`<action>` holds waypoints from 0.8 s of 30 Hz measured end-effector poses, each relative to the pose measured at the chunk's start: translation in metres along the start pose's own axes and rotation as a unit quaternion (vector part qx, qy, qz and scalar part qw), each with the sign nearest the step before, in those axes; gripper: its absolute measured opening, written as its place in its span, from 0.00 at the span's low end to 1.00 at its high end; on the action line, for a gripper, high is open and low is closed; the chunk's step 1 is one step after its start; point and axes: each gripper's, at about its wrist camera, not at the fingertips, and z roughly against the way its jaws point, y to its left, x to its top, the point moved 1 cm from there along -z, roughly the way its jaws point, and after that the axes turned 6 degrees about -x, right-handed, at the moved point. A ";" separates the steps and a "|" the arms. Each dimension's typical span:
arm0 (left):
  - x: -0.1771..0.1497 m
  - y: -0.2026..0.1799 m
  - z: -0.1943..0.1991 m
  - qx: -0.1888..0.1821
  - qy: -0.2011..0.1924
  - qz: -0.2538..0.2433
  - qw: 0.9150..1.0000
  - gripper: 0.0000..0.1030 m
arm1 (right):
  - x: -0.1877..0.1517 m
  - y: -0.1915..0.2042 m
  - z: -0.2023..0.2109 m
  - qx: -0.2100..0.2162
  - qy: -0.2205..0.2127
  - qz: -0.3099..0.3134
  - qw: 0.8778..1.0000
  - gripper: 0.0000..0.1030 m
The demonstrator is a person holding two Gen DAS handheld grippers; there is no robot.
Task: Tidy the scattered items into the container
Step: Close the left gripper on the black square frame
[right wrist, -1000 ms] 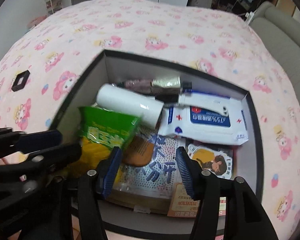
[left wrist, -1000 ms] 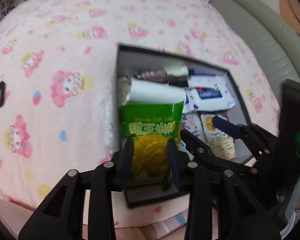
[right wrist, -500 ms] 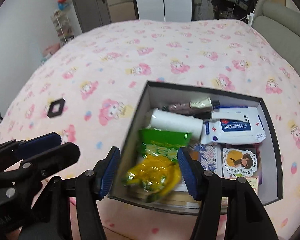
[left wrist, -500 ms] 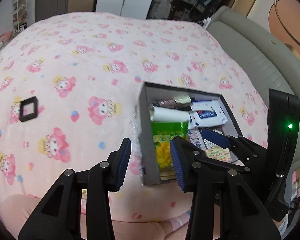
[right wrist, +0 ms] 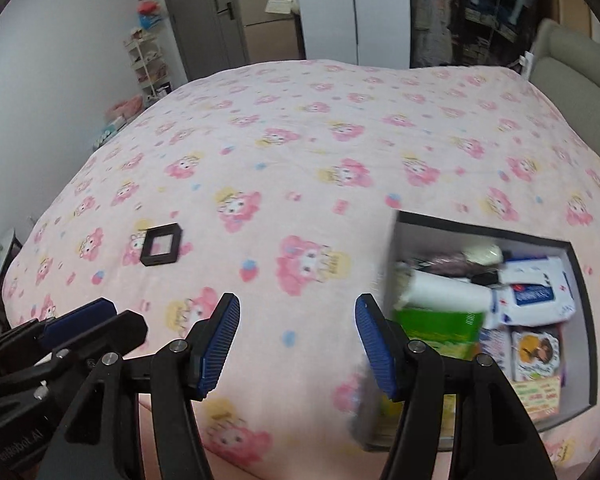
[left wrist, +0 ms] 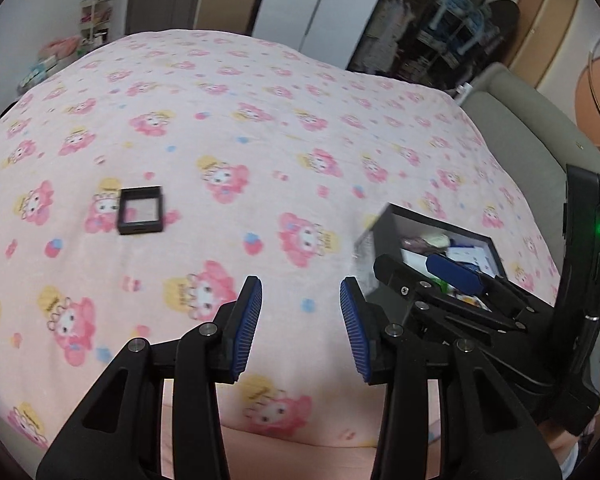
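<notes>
Currently, per both wrist views:
Surface: bed [left wrist: 260,92] covered by a soft fleecy pink blanket with a repeated cartoon print; it bulges in the fisheye.
Left gripper [left wrist: 300,326]: black rigid plastic arms, blue ribbed pads; jaws are parted with nothing between them, only blanket seen through the gap. A gain in jaw width over the last second is noted. It is also seen at the lower left corner of the right view [right wrist: 80,320].
Right gripper [right wrist: 296,344]: same build, jaws held wide apart and empty, blanket seen between the pads. It is seen at the right of the left view [left wrist: 452,276], in front of the box.
Container: rectangular box [right wrist: 580,264], dark rim, pale inner walls, sitting near the bed's right edge toward the near side; seen partly behind the right gripper in the left view [left wrist: 384,220].
Contents, all inside the box: glossy green snack bag [right wrist: 436,328]; white cylindrical roll [right wrist: 444,292] lying on its side just above the bag; flat white-and-blue wipes pack [right wrist: 536,292] to the right; printed card with a cartoon figure [right wrist: 536,352] below it. Smaller items at the far wall are blurred, not identified.
Loose item: small flat square black frame with a clear centre [left wrist: 140,210], [right wrist: 161,244], lying flat on the blanket toward the bed's left edge, well apart from the box and both grippers.
</notes>
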 end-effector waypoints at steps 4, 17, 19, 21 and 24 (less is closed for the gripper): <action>0.004 0.044 0.002 0.004 -0.006 0.038 0.999 0.41 | 0.005 0.037 -0.017 -0.002 0.008 0.005 1.000 0.55; 0.040 0.153 -0.046 0.010 -0.006 0.158 0.987 0.41 | 0.043 0.110 -0.086 -0.007 0.024 0.055 0.998 0.55; 0.045 0.173 -0.057 0.014 -0.001 0.186 0.982 0.41 | 0.049 0.118 -0.101 0.001 0.035 0.059 0.998 0.55; 0.048 0.196 -0.071 0.031 0.006 0.215 0.976 0.40 | 0.051 0.128 -0.118 0.010 0.046 0.067 0.997 0.55; 0.051 0.224 -0.093 0.042 0.021 0.243 0.969 0.40 | 0.051 0.143 -0.147 0.008 0.060 0.087 0.994 0.55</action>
